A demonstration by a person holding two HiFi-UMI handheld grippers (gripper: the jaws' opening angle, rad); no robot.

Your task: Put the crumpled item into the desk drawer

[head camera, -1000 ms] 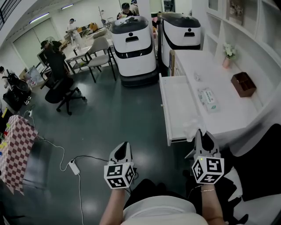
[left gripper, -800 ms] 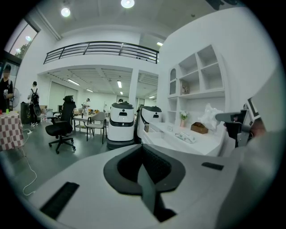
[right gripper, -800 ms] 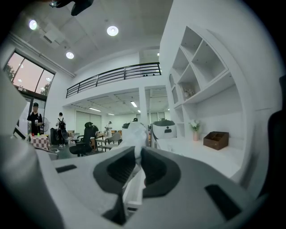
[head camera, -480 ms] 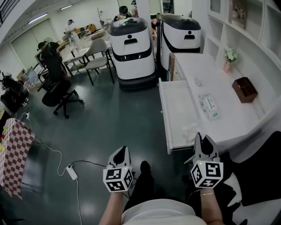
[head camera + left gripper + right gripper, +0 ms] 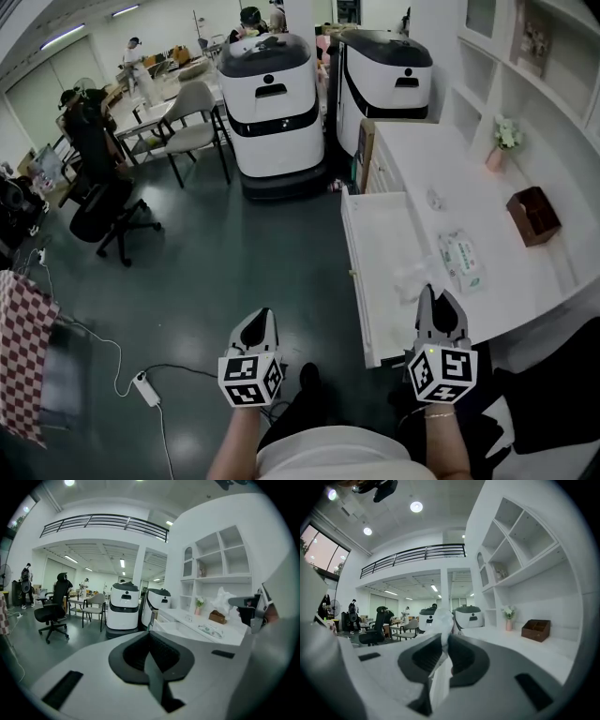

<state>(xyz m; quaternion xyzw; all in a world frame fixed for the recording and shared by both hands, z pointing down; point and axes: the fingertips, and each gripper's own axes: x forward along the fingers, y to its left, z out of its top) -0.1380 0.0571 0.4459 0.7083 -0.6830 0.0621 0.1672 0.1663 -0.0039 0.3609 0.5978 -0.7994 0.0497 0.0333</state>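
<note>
White crumpled paper [image 5: 411, 279] is clamped in the right gripper [image 5: 437, 296] jaws, frame's lower right; loosed early, it could miss the drawer [image 5: 380, 234]. Meanwhile the left gripper [image 5: 260, 322] jaws are closed, empty.

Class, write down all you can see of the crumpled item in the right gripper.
The crumpled item is white and thin, like tissue or soft film, and creased all over. The right gripper is shut on it. Its jaws pinch the middle, a bunched wad sticks out past the tips, and a strip trails back between the jaws. In the head view it shows above the open drawer, near the desk edge. Whether it touches the drawer cannot be told.
</note>
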